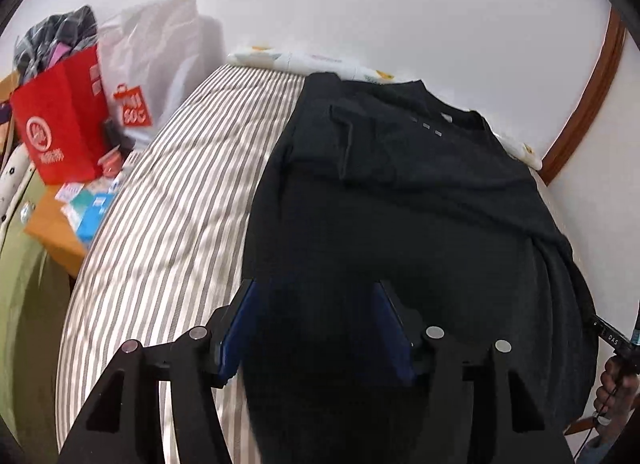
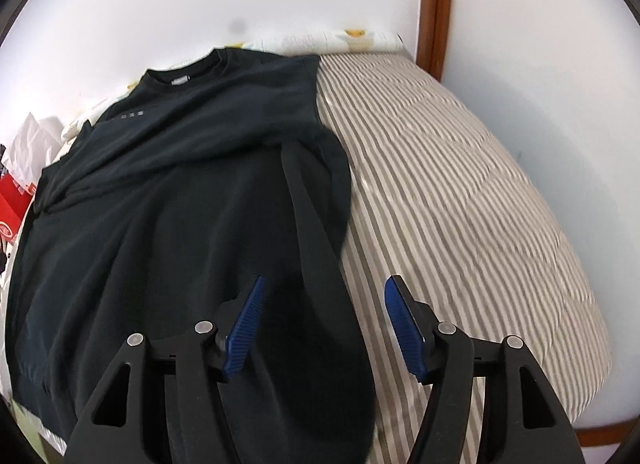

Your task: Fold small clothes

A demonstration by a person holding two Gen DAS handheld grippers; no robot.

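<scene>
Mid-fold: both sleeves lie tucked on the black T-shirt (image 1: 400,204); the left claw (image 1: 316,292) and right claw (image 2: 324,288) hover half-open, empty, over its six-o'clock hem on the striped bed (image 2: 460,184); gripping that hem probably follows.

The shirt (image 1: 400,200) is laid flat on the bed (image 1: 180,192), its collar toward the pillow (image 1: 280,56) that is set at the bed's far end against the wall (image 1: 360,4). In the left wrist view the shirt is placed on the right part of the bed, one sleeve is folded in over its body, and a shopping bag (image 1: 64,120) and a plastic bag (image 1: 160,56) are stood beside the bed's left edge, with small boxes (image 1: 88,208) laid in front of the shopping bag. In the right wrist view the shirt's near right sleeve is draped over its body, bare bed is left to the shirt's right, and a wooden frame (image 2: 434,4) is seen behind the bed's far right corner.
</scene>
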